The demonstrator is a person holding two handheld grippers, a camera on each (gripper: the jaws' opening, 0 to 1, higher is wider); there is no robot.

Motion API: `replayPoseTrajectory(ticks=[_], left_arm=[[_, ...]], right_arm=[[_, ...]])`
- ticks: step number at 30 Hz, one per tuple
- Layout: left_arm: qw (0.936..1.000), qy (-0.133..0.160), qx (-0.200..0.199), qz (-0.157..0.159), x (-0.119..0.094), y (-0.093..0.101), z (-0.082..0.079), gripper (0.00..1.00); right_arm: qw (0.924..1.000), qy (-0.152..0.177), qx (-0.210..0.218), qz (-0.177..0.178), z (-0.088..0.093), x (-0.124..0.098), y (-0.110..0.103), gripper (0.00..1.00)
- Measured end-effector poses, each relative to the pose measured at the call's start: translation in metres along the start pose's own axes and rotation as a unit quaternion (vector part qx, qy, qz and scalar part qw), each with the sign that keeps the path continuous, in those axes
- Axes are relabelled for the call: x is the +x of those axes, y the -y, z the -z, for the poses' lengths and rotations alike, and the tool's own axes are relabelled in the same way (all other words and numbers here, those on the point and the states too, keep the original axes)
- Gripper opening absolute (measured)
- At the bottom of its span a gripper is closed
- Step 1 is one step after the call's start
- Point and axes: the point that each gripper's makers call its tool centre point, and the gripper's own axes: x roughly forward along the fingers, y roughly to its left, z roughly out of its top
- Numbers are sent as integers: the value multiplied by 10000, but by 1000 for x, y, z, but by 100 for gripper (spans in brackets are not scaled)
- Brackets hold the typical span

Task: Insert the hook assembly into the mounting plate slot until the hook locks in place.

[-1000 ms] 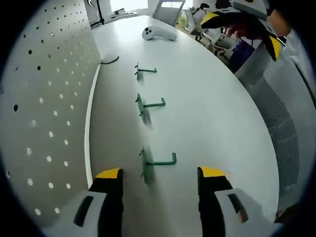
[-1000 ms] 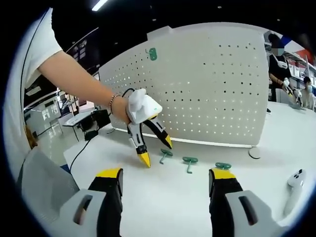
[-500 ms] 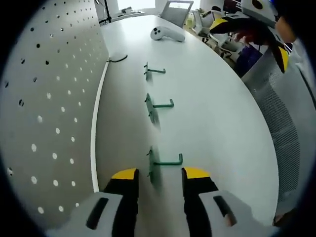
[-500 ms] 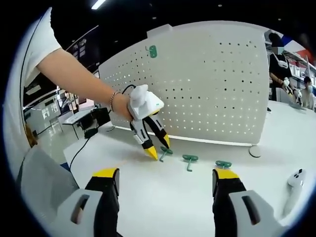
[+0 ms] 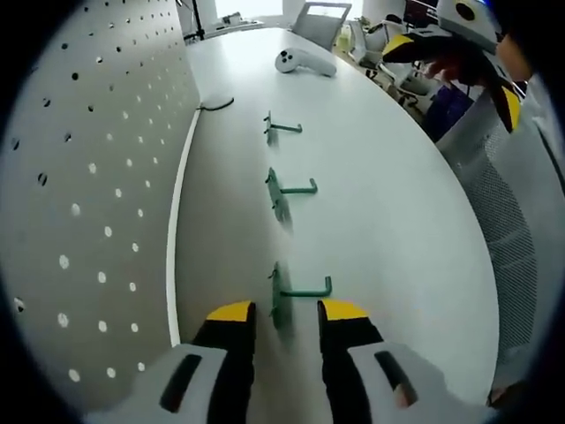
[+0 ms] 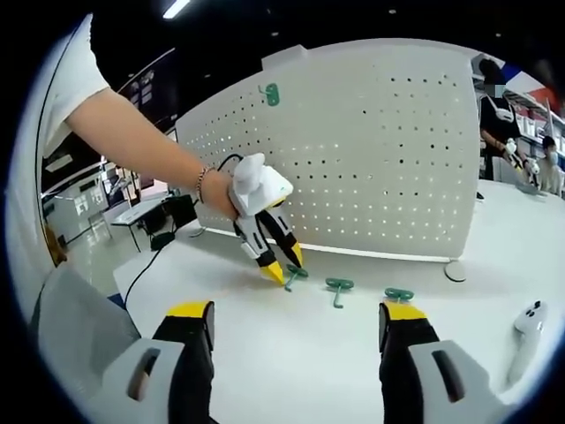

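Three green hooks lie in a row on the white table (image 5: 388,230) beside the white pegboard (image 5: 88,177). The nearest hook (image 5: 281,296) sits between the yellow tips of my left gripper (image 5: 287,311); its jaws are narrowed, with a gap left on either side. The right gripper view shows the left gripper (image 6: 284,265) tipped down over that end hook (image 6: 295,274), held by a hand. The middle hook (image 6: 337,286) and the far hook (image 6: 399,294) lie to its right. A fourth green hook (image 6: 271,93) hangs high on the pegboard (image 6: 371,168). My right gripper (image 6: 296,311) is open and holds nothing.
A white controller (image 5: 305,60) lies at the table's far end, and a black cable (image 5: 216,104) runs by the pegboard's foot. A grey mesh chair (image 5: 508,212) stands past the table's curved edge. People (image 6: 499,115) stand behind the board.
My left gripper has dropped to the nearest hook and its jaws have narrowed around it. The right gripper has barely moved.
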Motion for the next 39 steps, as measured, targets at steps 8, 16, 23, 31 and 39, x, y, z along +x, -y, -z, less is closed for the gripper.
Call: replayPoseTrajectory(ticks=[8,16,23,31,39], left_arm=[[9999,-1,-65,-86,1,-4,0,22],[9997,-99,-87,-226,2,-7,0,8],[9995,-119,-40,-277,1,-8,1,5],[9994,-125,56,-314,1,-8,1,3],[9994,-128,36,-311,2,-9,1,3]], right_arm=[[10000,-11,0,4,0,0,0,74],[10000,-12,-1,2,0,0,0,74],[10000,-3,16,9,1,1,0,74],[10000,2,33,3,0,0,0,73],[10000,5,51,-2,0,0,0,72]])
